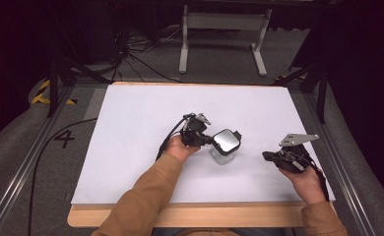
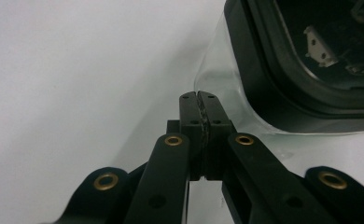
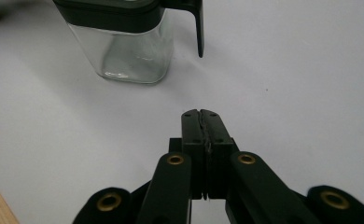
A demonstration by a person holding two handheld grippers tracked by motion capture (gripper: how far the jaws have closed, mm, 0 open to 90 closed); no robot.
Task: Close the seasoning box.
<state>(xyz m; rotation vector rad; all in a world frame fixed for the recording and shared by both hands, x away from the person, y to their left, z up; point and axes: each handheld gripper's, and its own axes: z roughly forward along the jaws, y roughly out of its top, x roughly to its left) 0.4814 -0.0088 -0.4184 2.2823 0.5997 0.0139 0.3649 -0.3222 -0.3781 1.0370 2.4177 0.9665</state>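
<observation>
A clear glass jar (image 1: 224, 153) with a black-rimmed lid (image 1: 227, 140) stood near the middle of the white table (image 1: 131, 147), a little toward the person's edge. The left gripper (image 1: 210, 140) lay at the jar's nine o'clock, its tip close against the lid's rim. In the left gripper view its jaws were pressed together with nothing between them, and the jar's (image 2: 227, 98) glass wall and dark lid (image 2: 283, 70) rose just beyond the tips at about one o'clock. Whether the tips touched the glass I could not tell.

The right gripper (image 1: 269, 156) rested well apart from the jar, at its three o'clock, held low over the table near the right edge. Its jaws were also clenched on nothing. In the right gripper view the jar (image 3: 124, 53) stood upright at about eleven o'clock from the tips, with a black tab (image 3: 199, 28) hanging down from the lid's side.
</observation>
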